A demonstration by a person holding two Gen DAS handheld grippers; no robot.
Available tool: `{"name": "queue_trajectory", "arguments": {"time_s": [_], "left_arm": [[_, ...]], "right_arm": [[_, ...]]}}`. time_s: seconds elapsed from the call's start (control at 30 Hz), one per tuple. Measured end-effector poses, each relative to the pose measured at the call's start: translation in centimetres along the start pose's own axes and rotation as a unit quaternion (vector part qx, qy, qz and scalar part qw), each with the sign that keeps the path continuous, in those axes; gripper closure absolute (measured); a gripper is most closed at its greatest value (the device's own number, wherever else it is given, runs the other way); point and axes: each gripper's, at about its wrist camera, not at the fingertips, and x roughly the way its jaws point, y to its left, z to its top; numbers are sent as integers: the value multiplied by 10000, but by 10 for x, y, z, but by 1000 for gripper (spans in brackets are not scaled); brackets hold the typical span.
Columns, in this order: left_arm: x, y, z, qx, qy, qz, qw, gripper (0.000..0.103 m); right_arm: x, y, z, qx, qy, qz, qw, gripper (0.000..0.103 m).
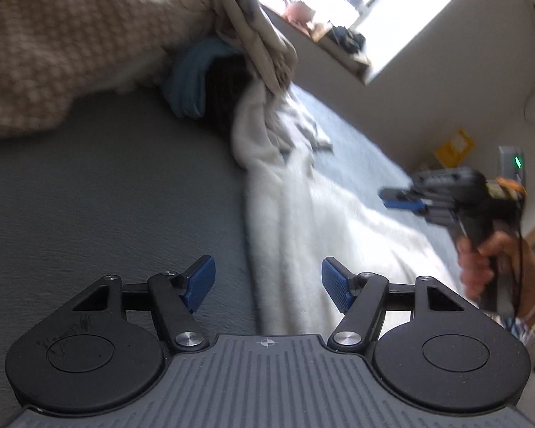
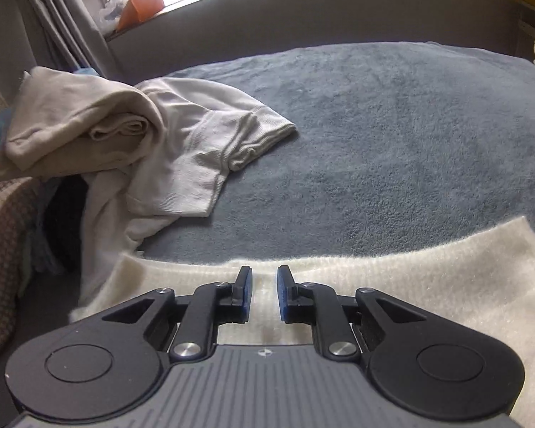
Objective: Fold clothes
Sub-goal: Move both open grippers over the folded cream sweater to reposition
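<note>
Left claw (image 1: 267,281) gapes empty over a fluffy white garment (image 2: 410,278) spread on the bed (image 2: 392,142); right claw (image 2: 264,294), nearly closed, holds nothing. Beige clothes (image 2: 132,135) remain heaped, unfolded

left gripper (image 1: 267,283): jaws wide | right gripper (image 2: 264,294): jaws narrow (gap visible)

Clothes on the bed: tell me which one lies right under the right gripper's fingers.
The fluffy white garment, spread flat along the near edge of the grey blanket. The beige pieces are heaped farther off at the left.
</note>
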Motion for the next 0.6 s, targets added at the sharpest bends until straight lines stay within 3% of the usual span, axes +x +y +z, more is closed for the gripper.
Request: {"name": "queue_trajectory", "arguments": {"time_s": [0.13,0.27,0.33,0.43,0.5,0.6], "left_arm": [[-24,8,2,-293,-135,73,9995,37],[-37,-7,-5,69,-106,-120,9998,37],[-39,-16,-10,238,-10,-248,9994,37],[-37,-25,-18,459,144,-140,9987,37],[-34,-28,-24,583,333,100,9977,38],[-26,-12,-33,247,643,306,9972,39]], "right_arm": [[-51,-2,-4,223,-259,636,9974,87],[-117,-5,-19,140,-644,1123,9915,86],[-147,-7,-33,50,-775,1153,9903,86],[-182,-6,-61,-60,-858,978,9915,86],[-184,-1,-84,-65,-714,935,9930,86],[-171,10,-114,-80,-500,882,9948,86]]}}
